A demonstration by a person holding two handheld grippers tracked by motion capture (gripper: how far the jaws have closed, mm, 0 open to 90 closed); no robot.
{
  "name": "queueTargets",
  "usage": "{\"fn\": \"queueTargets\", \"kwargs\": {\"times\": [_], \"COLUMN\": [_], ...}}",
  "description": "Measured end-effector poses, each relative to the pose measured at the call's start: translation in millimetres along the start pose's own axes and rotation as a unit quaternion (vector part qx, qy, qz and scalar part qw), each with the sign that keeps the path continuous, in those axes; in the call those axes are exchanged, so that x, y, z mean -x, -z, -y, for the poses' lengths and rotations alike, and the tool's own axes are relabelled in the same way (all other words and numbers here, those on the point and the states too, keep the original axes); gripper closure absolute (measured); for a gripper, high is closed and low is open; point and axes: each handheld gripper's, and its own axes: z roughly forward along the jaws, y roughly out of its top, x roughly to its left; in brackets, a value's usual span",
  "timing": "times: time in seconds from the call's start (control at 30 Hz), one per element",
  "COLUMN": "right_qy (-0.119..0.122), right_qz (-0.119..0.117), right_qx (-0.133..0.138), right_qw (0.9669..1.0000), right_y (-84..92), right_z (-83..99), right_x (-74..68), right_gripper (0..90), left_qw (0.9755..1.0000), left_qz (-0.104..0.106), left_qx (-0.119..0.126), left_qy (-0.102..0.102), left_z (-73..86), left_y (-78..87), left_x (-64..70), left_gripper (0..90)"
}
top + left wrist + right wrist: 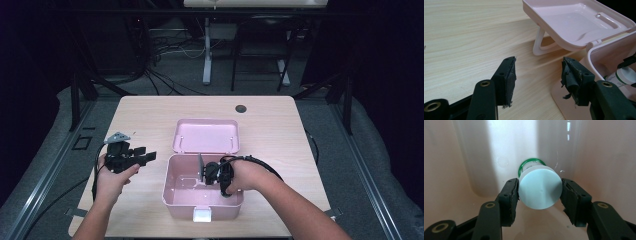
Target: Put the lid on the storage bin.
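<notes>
Nearest the right gripper's camera: white cap of a small bottle (540, 191), clamped at both sides by the black fingers (512, 200) of the right gripper (216, 173), pads pressed on the cap rim. Green ring visible behind the cap, bottle pointing away toward the wall of the pink box (171, 192). Held low inside the box, near its floor; touching the floor or just clear of it, cannot tell. Probably the placing step: bottle carried into the box, release not yet made. Next move calls for settling the bottle on the box floor, spreading the fingers enough to free the cap, then lifting straight up without brushing the box walls on either side.

Outward from there: lid (206, 135) hinged open behind the box, lying back on the worktop (270, 125), white handle (539, 42) under it. White latch (202, 215) at the box's front edge. Left gripper (131, 158) held over the worktop left of the box, fingers apart and gripping nothing, well out of the way. Tight box walls close around the right gripper, the main obstruction on withdrawal.
</notes>
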Motion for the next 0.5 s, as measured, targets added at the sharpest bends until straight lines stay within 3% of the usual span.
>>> {"fn": "queueTargets", "kwargs": {"times": [0.5], "right_qy": [-0.003], "right_qz": [-0.001], "right_qx": [0.005], "right_qw": [1.0], "right_y": [2.7], "right_z": [1.0], "right_x": [-0.6], "right_gripper": [49.9], "left_qw": [1.0], "left_qz": [0.0], "left_qx": [0.0], "left_qy": [0.0], "left_z": [0.1], "left_y": [-0.2], "left_x": [-0.1], "left_gripper": [45.2]}}
